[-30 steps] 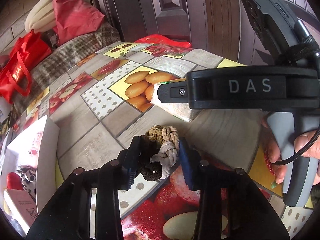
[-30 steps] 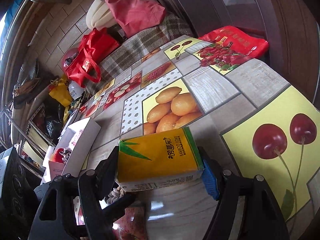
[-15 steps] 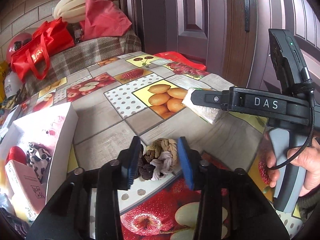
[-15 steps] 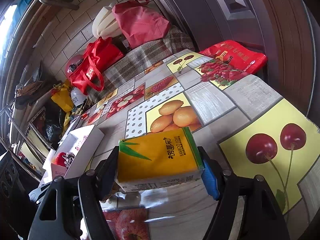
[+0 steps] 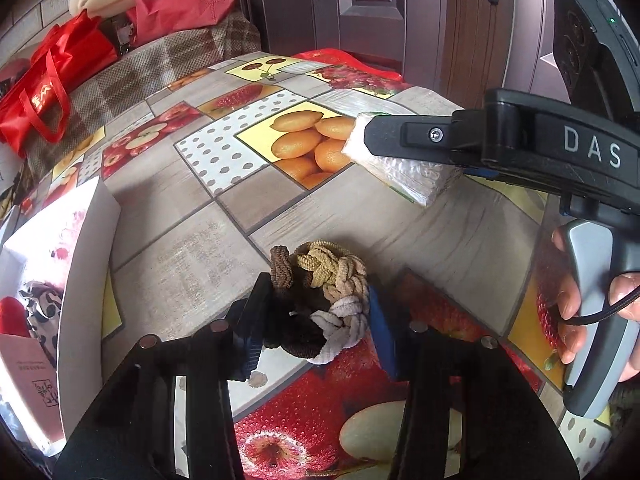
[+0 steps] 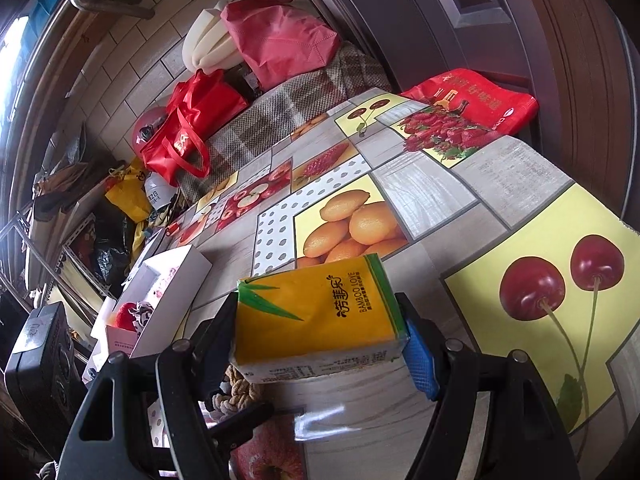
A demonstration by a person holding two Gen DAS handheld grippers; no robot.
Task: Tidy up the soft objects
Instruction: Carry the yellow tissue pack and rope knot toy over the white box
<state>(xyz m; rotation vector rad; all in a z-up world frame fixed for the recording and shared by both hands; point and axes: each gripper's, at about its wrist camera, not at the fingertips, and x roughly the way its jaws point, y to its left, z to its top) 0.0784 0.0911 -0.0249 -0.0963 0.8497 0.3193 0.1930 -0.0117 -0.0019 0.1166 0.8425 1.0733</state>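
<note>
On the fruit-print tablecloth [image 5: 192, 240], the left gripper [image 5: 316, 326] has its two fingers pressed against either side of a bundle of braided hair ties [image 5: 320, 300] in tan, brown and white, which sits low over the cloth. Beside it, farther toward the door, the right gripper [image 6: 320, 332] is clamped across a yellow tissue pack [image 6: 320, 312] held above the cloth, its wrapped end showing in the left view. At the table's left edge stands a white box [image 5: 84, 256] with soft items inside.
</note>
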